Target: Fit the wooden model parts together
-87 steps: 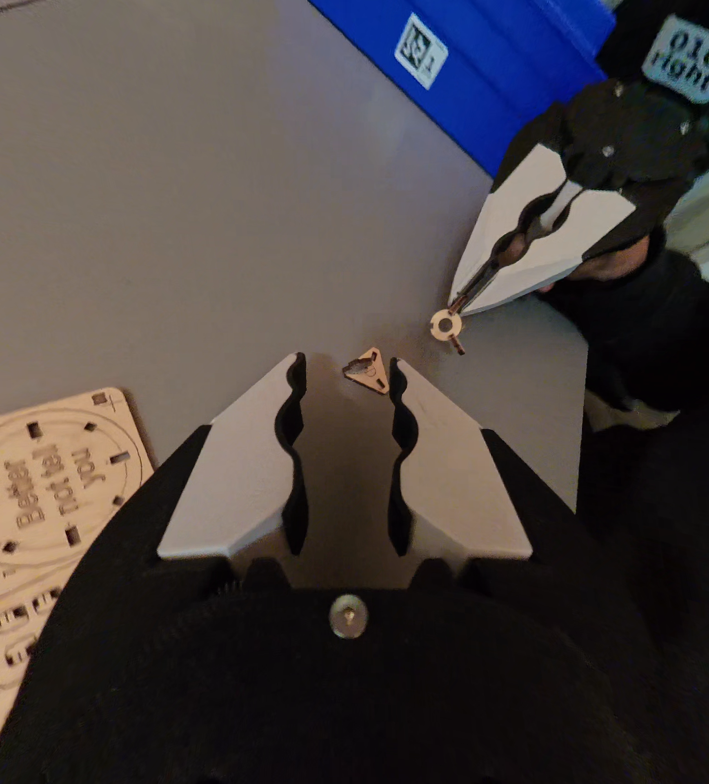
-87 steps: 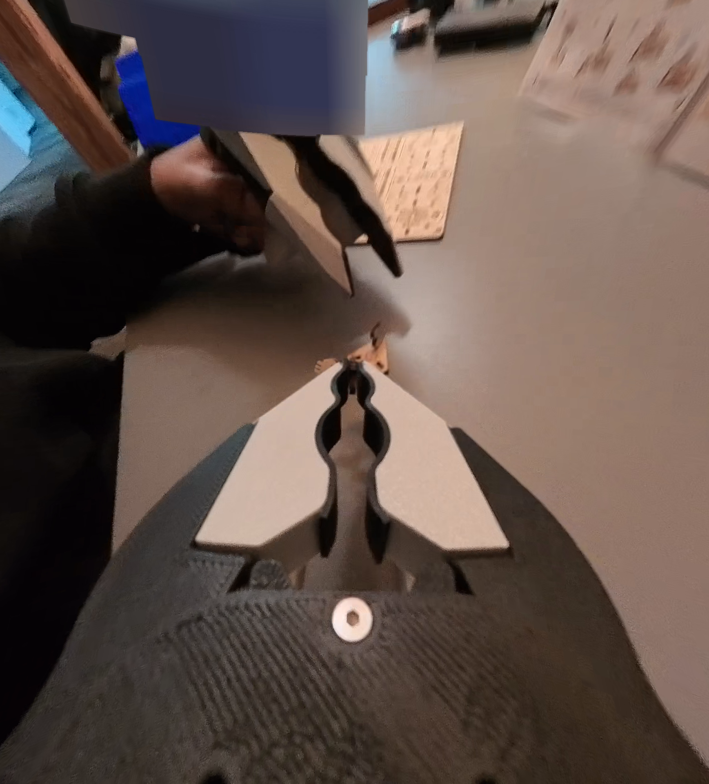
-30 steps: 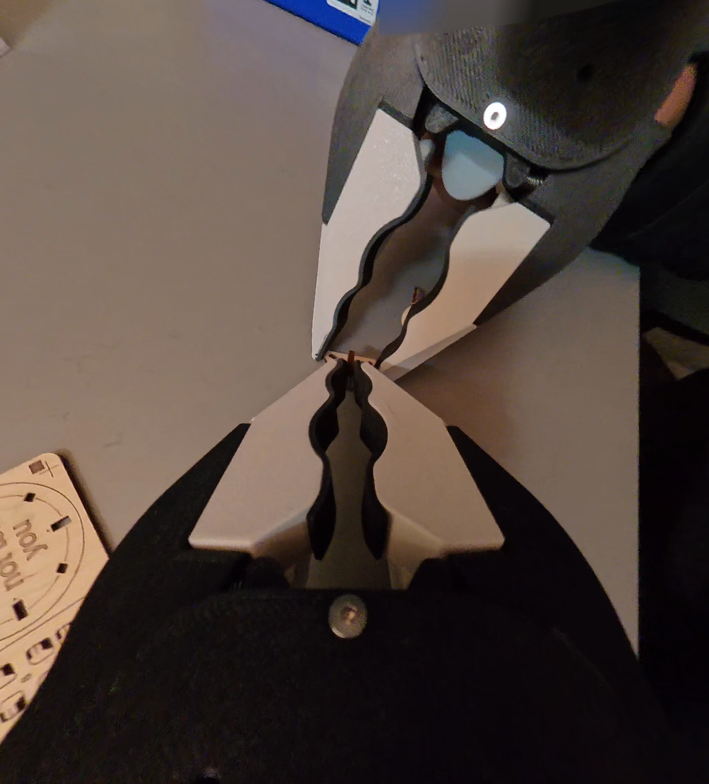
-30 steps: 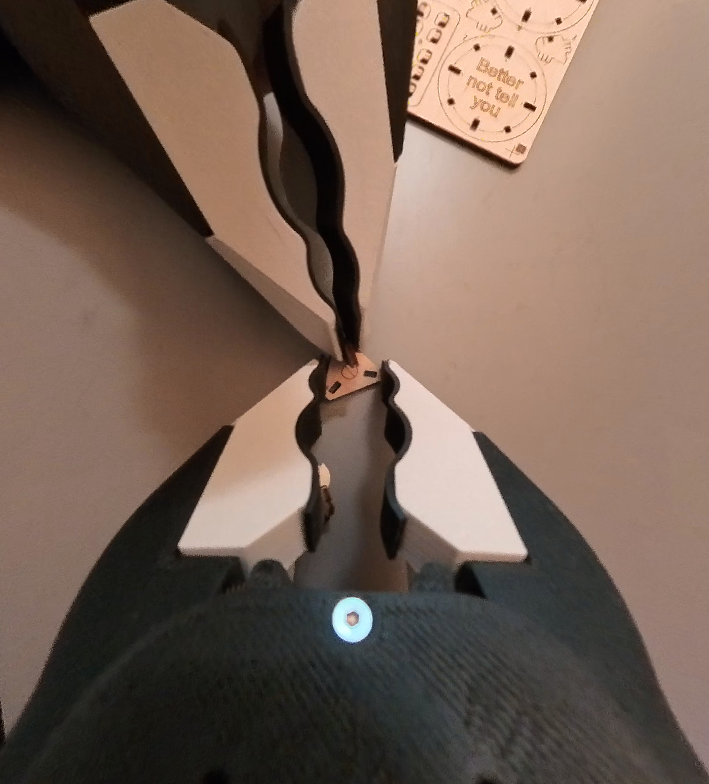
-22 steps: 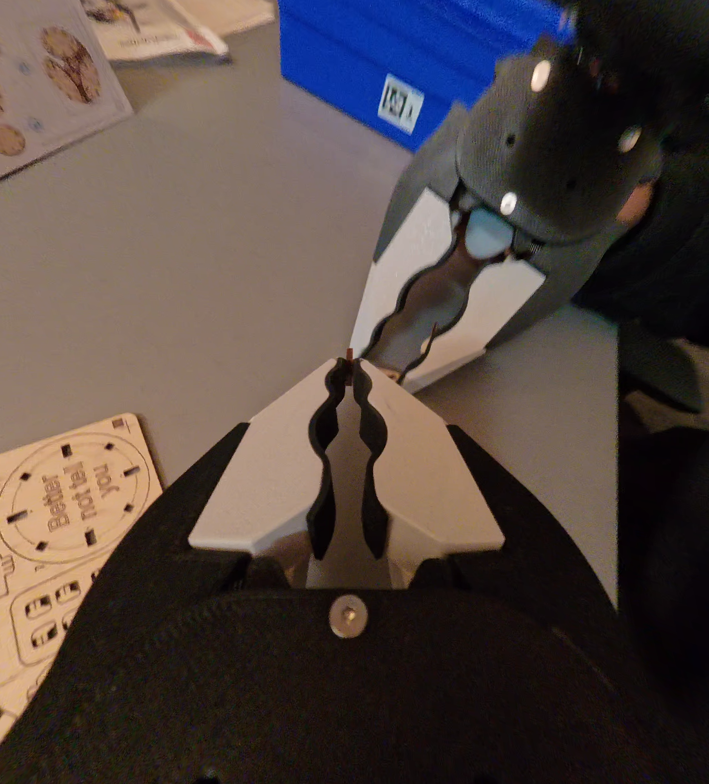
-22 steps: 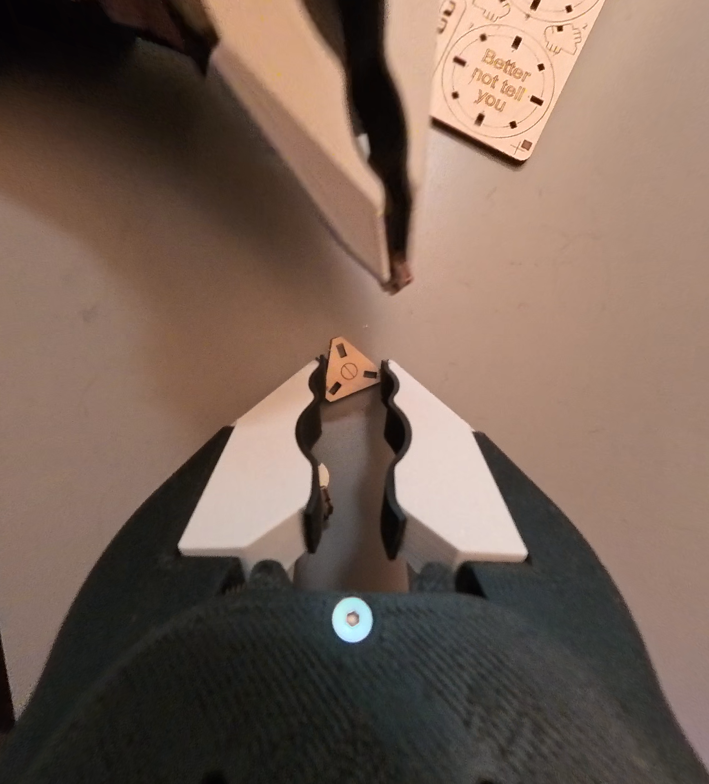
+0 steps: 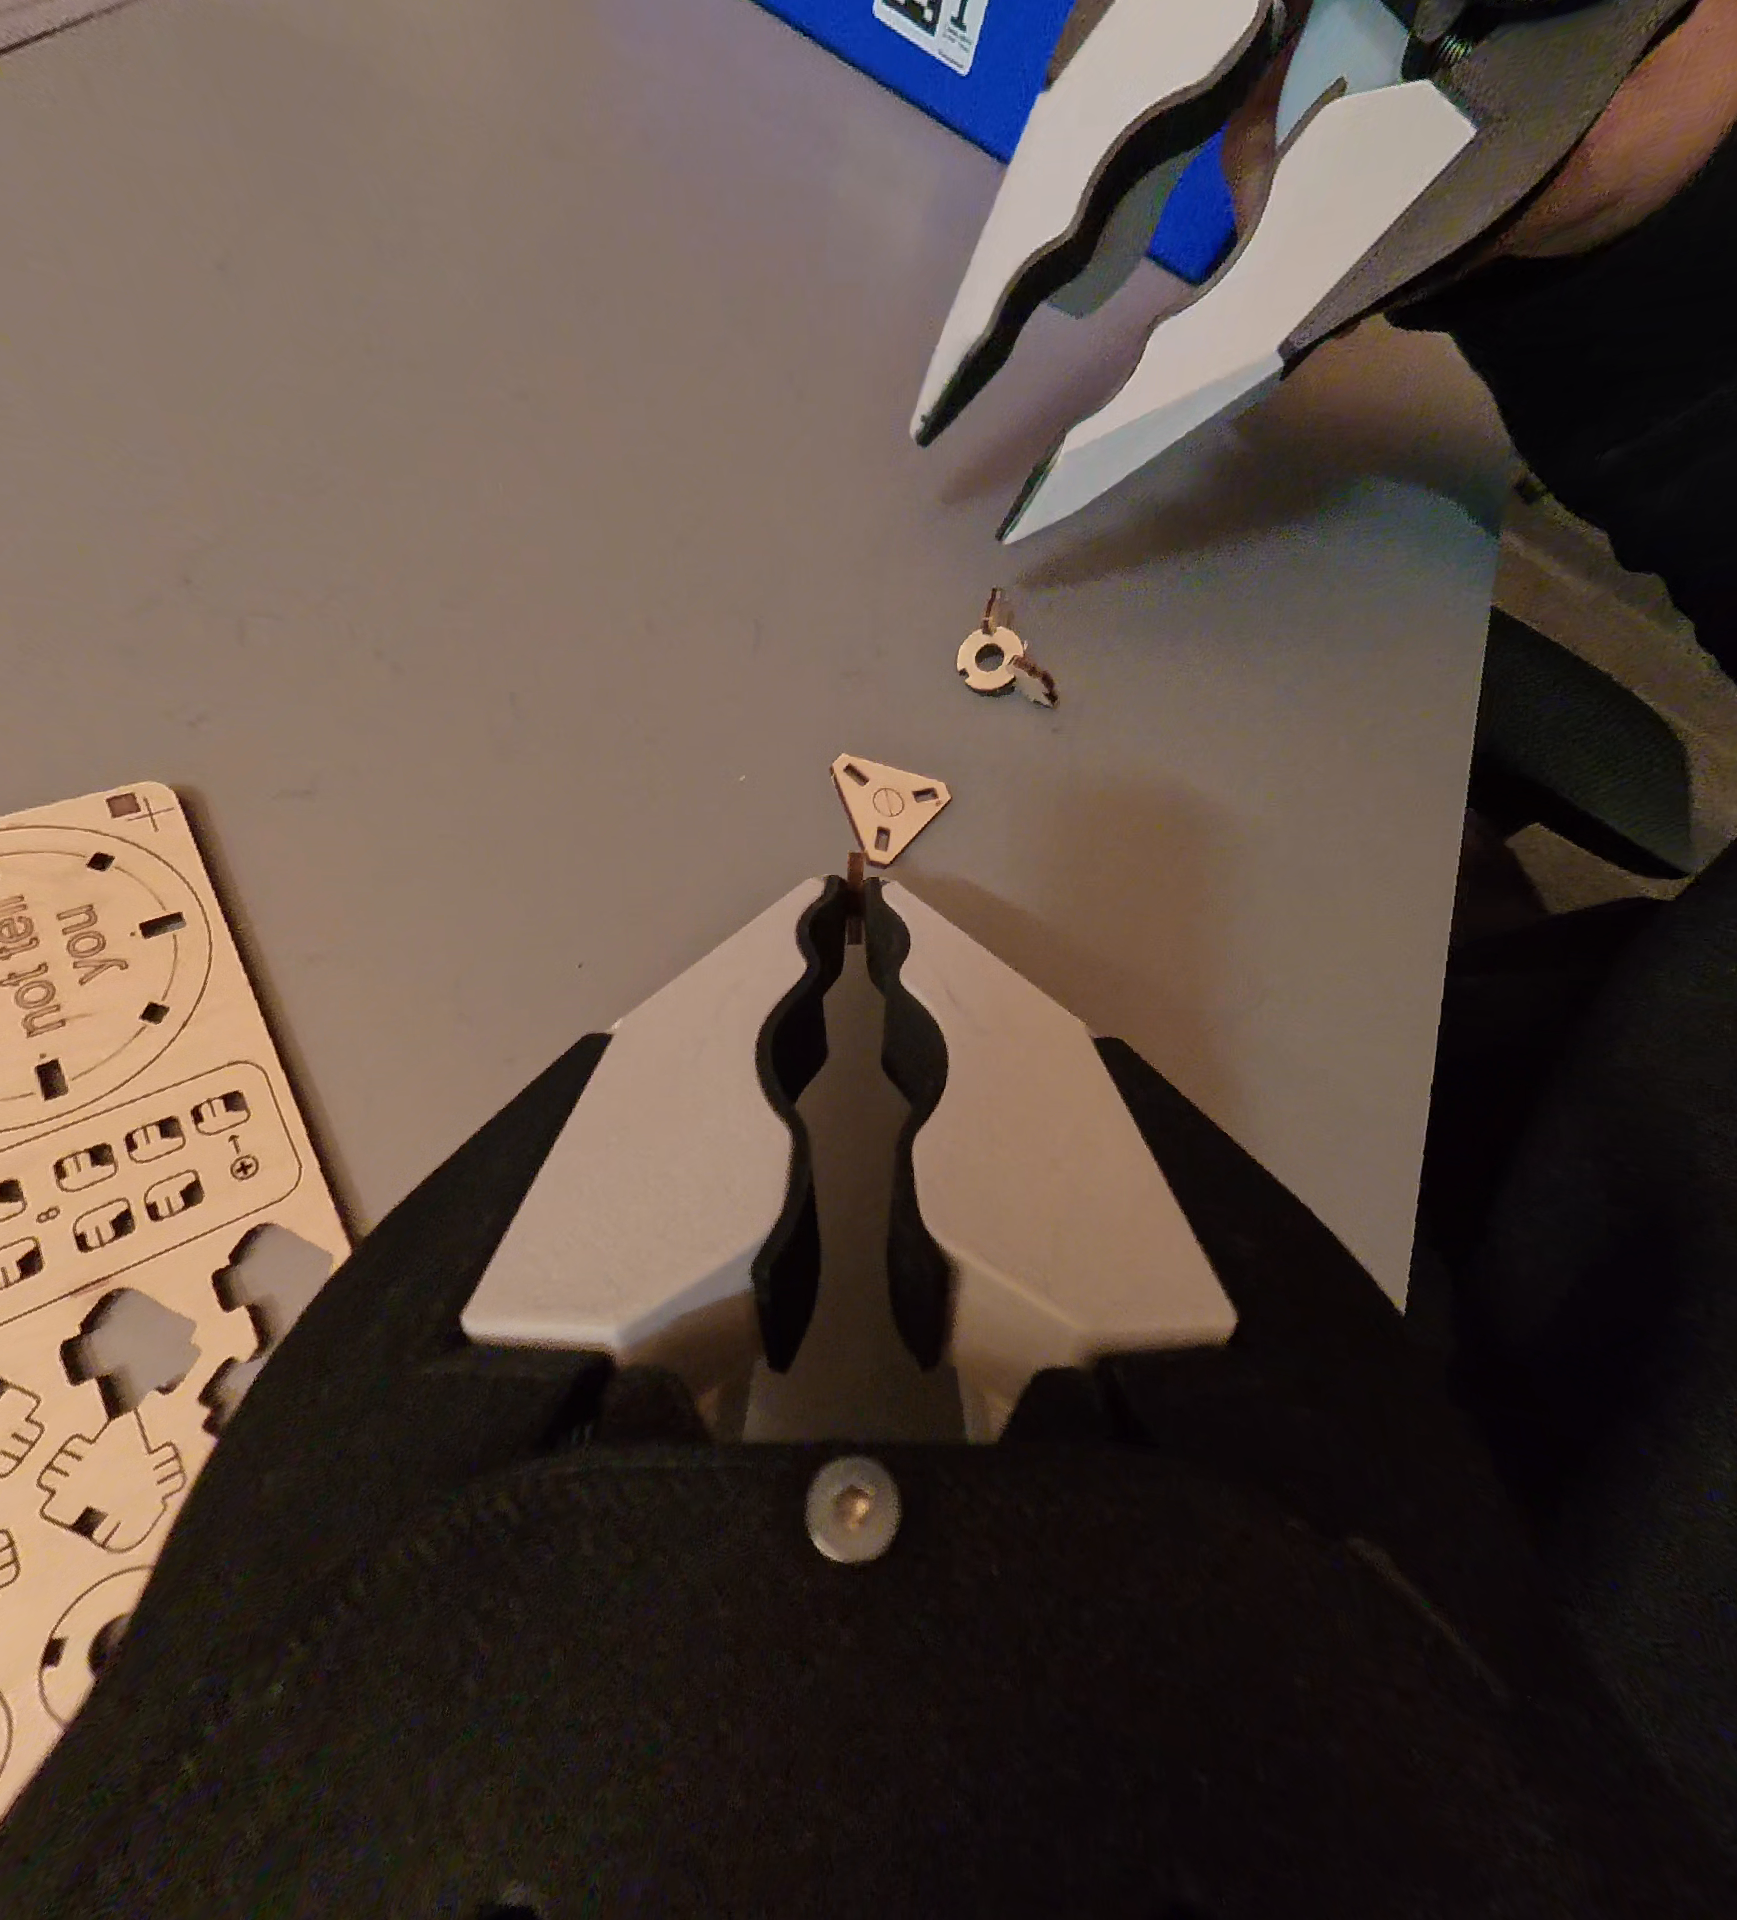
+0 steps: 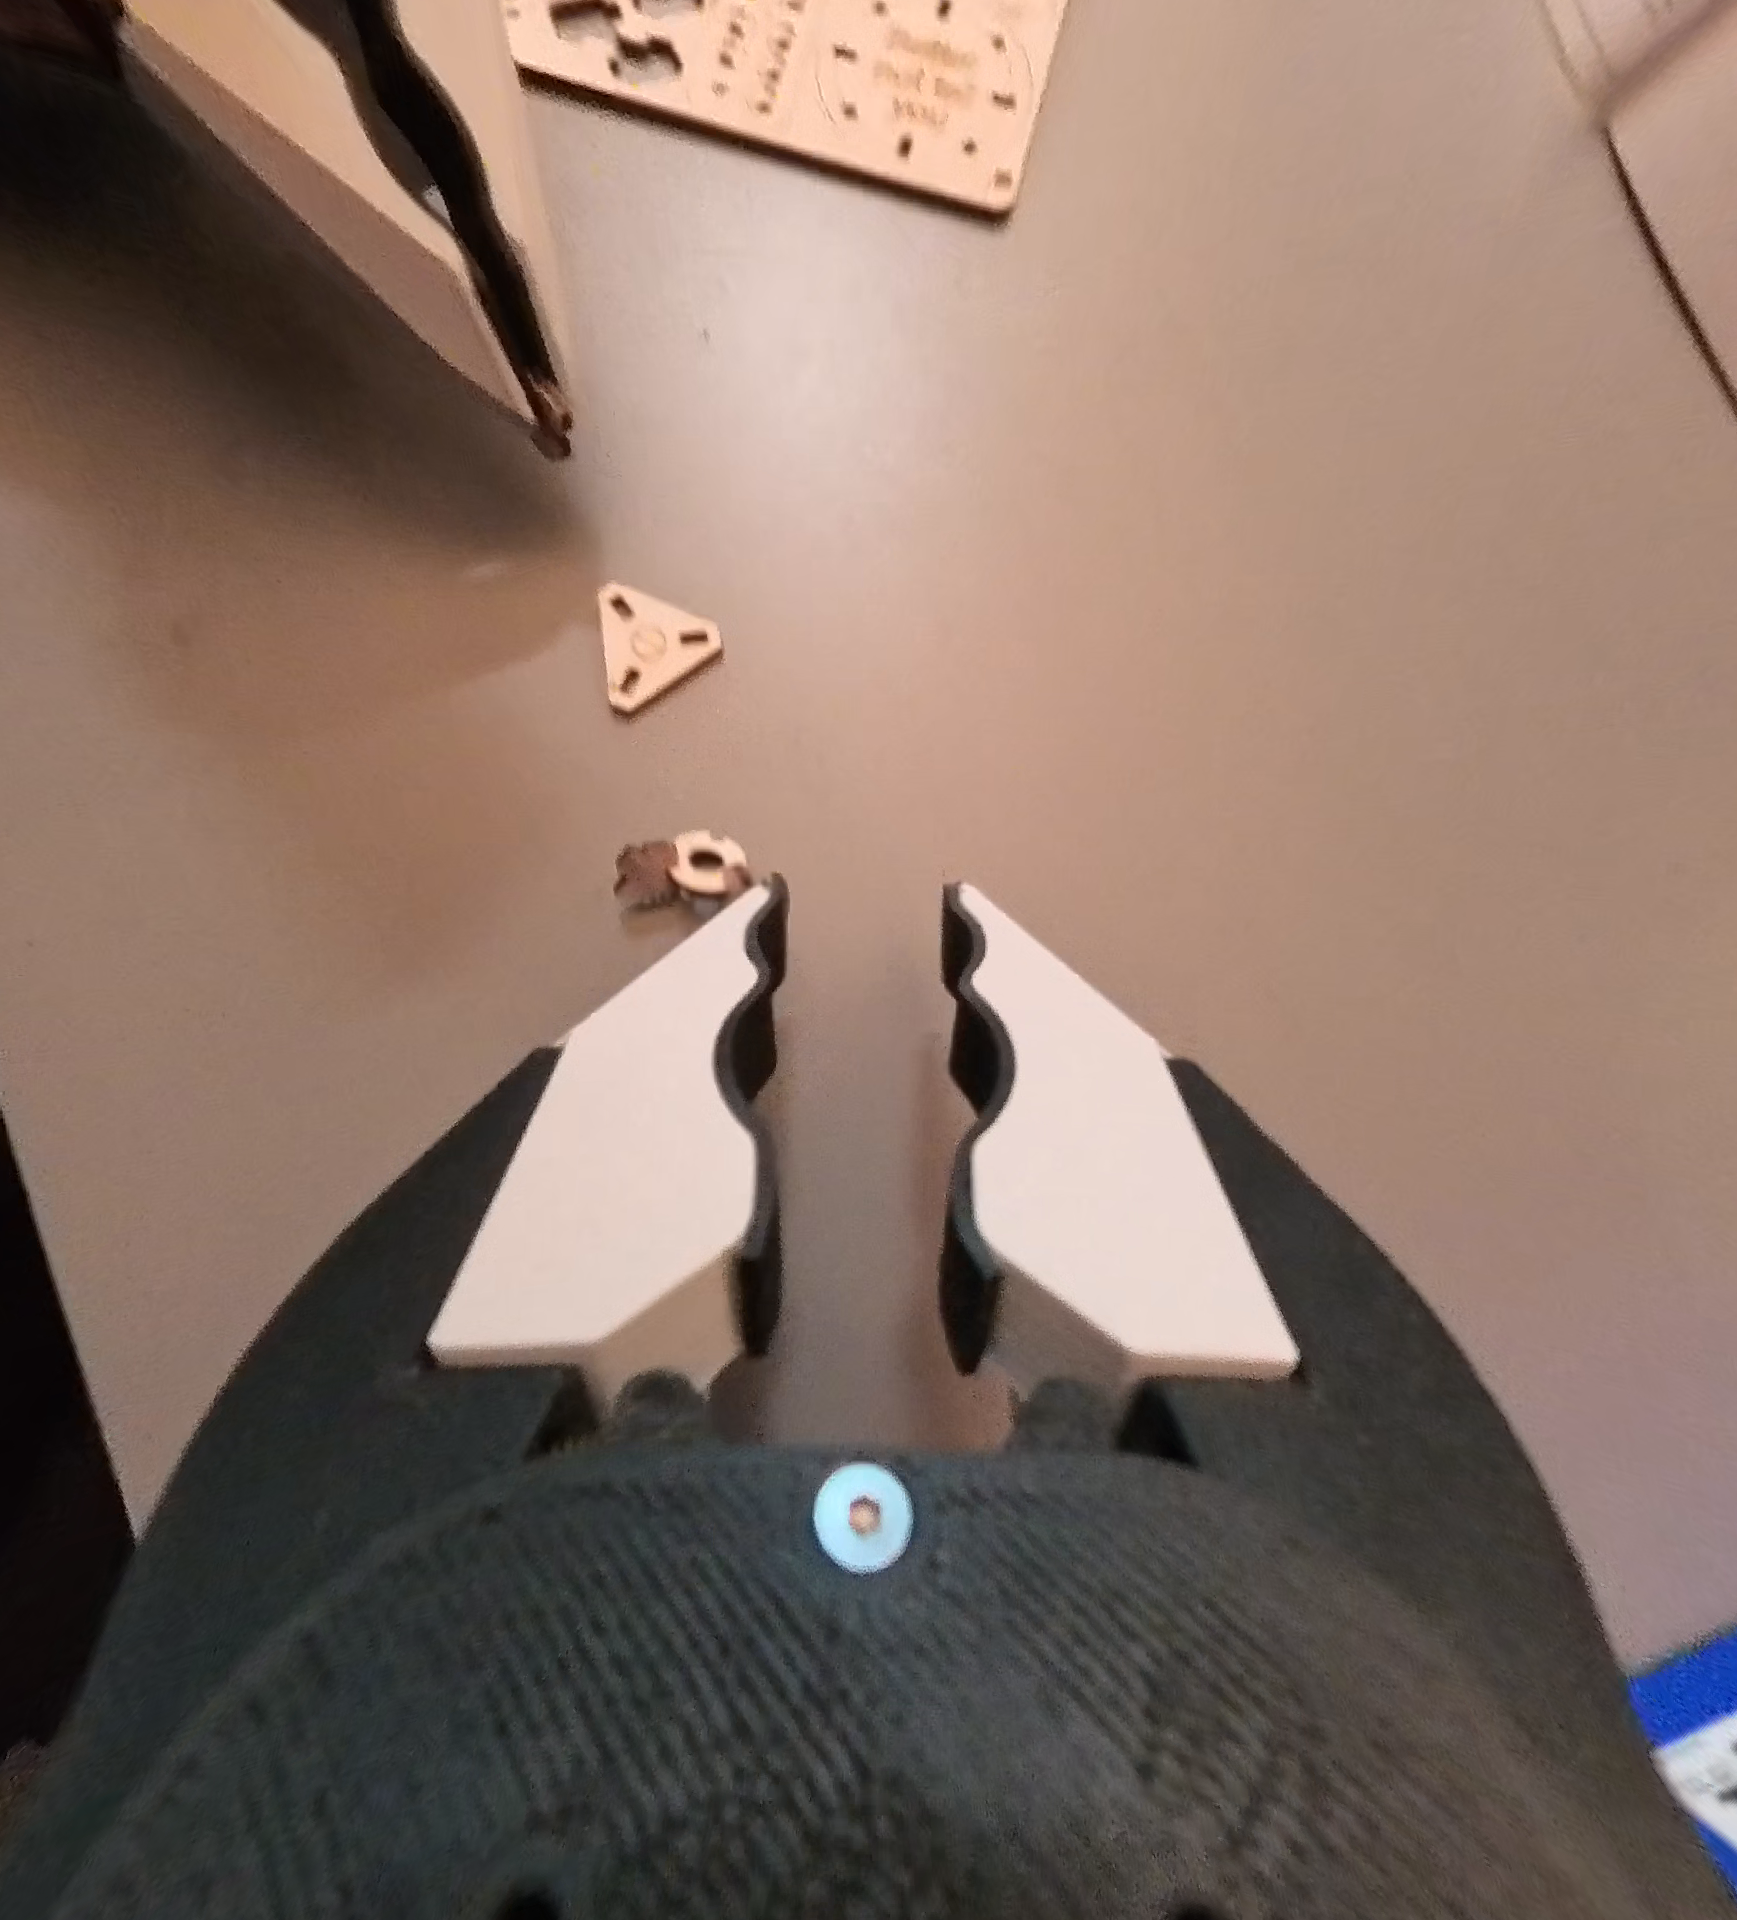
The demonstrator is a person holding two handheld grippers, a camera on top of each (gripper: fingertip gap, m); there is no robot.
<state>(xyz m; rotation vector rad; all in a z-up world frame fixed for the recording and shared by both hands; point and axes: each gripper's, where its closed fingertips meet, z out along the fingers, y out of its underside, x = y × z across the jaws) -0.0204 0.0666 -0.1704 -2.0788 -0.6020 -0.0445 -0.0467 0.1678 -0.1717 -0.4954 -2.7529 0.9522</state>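
Observation:
My left gripper (image 7: 851, 891) is shut on a small thin wooden tab (image 7: 852, 873), seen edge-on and sticking out of the tips. Just past it a flat wooden triangle (image 7: 890, 821) with three slots lies on the grey table (image 7: 428, 468). A small wooden ring with tabs stuck in it (image 7: 994, 660) lies farther on. My right gripper (image 8: 864, 899) is open and empty above the table, with the ring (image 8: 698, 862) just left of its left fingertip and the triangle (image 8: 654, 646) beyond. The right gripper also shows in the left wrist view (image 7: 978, 483), jaws apart. The left gripper's tip (image 8: 544, 410) shows in the right wrist view at the upper left.
A laser-cut wooden sheet (image 7: 64, 1039) lies at the left; it also shows in the right wrist view (image 8: 791, 83). A blue bin (image 7: 1009, 62) stands at the table's far side. A printed sheet (image 8: 1726, 260) lies at the right. The table edge (image 7: 1456, 935) runs along the right. My left gripper's tips are some 4 centimetres from the flat wooden triangle (image 7: 890, 821). Look for it in the right wrist view (image 8: 626, 619) too.
The right gripper held the triangle between its tips; it has opened and drawn back, and the triangle now lies on the table. The left gripper has pulled away, still shut on the tab.

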